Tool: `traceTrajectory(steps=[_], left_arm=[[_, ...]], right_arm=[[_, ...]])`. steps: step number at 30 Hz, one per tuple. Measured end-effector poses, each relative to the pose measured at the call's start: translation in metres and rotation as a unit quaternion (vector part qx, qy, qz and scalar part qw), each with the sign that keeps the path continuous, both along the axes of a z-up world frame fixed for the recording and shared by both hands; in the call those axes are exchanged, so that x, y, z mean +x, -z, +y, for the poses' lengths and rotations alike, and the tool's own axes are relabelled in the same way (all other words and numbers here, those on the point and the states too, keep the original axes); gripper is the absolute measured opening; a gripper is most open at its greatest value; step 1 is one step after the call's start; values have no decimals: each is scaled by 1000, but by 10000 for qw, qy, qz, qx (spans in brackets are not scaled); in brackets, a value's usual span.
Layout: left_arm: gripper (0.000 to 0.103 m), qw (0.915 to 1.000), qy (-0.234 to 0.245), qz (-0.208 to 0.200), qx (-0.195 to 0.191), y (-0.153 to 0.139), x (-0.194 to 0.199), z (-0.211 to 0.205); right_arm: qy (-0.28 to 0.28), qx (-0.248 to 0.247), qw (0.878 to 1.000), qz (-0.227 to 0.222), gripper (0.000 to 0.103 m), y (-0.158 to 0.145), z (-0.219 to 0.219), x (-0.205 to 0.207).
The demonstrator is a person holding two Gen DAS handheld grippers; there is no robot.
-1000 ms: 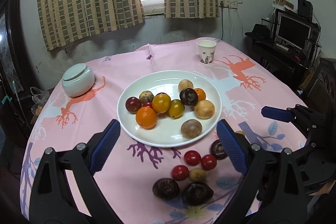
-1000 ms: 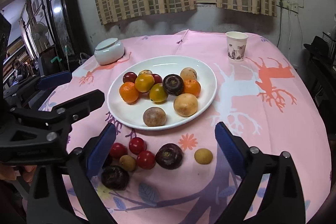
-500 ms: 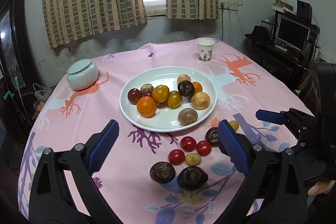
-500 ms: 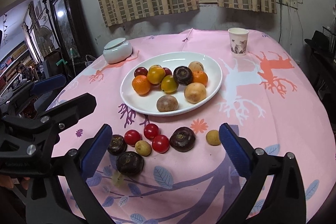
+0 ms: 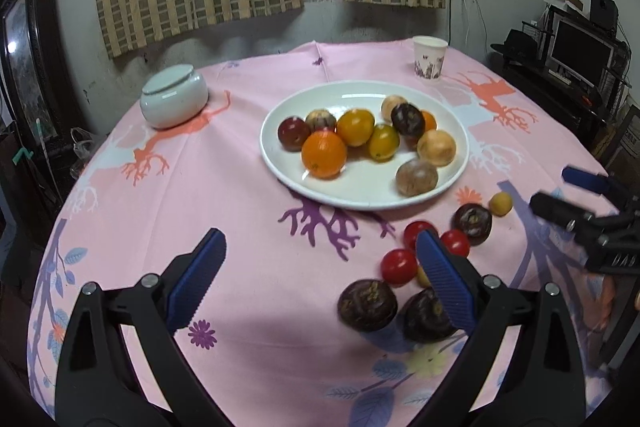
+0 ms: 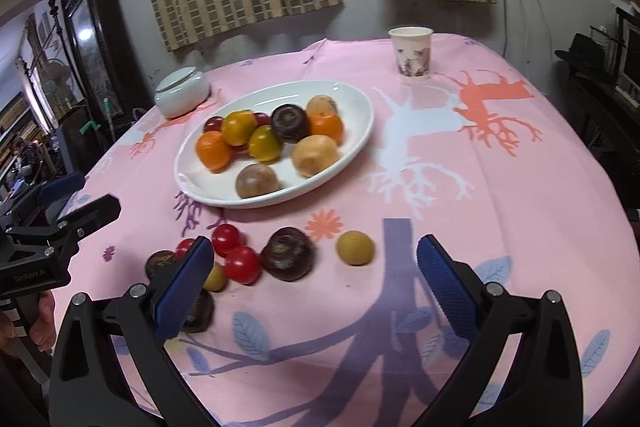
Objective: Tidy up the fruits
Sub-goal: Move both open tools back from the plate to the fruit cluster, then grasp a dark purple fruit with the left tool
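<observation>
On the round table with the pink printed cloth (image 5: 240, 187), the white oval ceramic plate (image 5: 348, 99) carried a heap of oranges, yellow and dark fruits. The loose fruits lay on the cloth just in front of the plate: red cherry tomatoes (image 6: 242, 264), dark purple round mangosteens (image 6: 289, 253) and a small yellow-brown longan (image 6: 355, 247). The left gripper (image 5: 320, 277) hung above the cloth with its blue jaws wide apart and nothing between them. The right gripper (image 6: 312, 277) was also spread wide and empty, its jaws having just opened further.

Small yellow fruit (image 5: 422, 275) mostly hidden behind left hand-held gripper (image 5: 320, 279) finger.
</observation>
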State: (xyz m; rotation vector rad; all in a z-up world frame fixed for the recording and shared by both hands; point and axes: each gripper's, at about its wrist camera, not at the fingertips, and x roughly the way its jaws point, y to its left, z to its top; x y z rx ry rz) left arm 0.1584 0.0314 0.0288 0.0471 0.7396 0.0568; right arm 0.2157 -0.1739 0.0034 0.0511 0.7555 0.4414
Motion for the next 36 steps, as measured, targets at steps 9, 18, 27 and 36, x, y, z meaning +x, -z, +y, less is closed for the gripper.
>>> traceTrajectory(steps=[9,18,27,36], left_arm=[[98,9982,297,529,20,37,4,4],[98,9950,441,891,-13,53,9,4],[98,9919,655,1085,-96,63,10,2],[95,9940,663,865,4,67,12,-4]], right_arm=[[-71,-242,9986,-461,102,-8,7,-11],[-270,-206,9991,-268,102,-1,13,-10],[-371,-228,9989,-187,102,2,18,-12],[-486,-205,9986,-92,102,5,23,-12]])
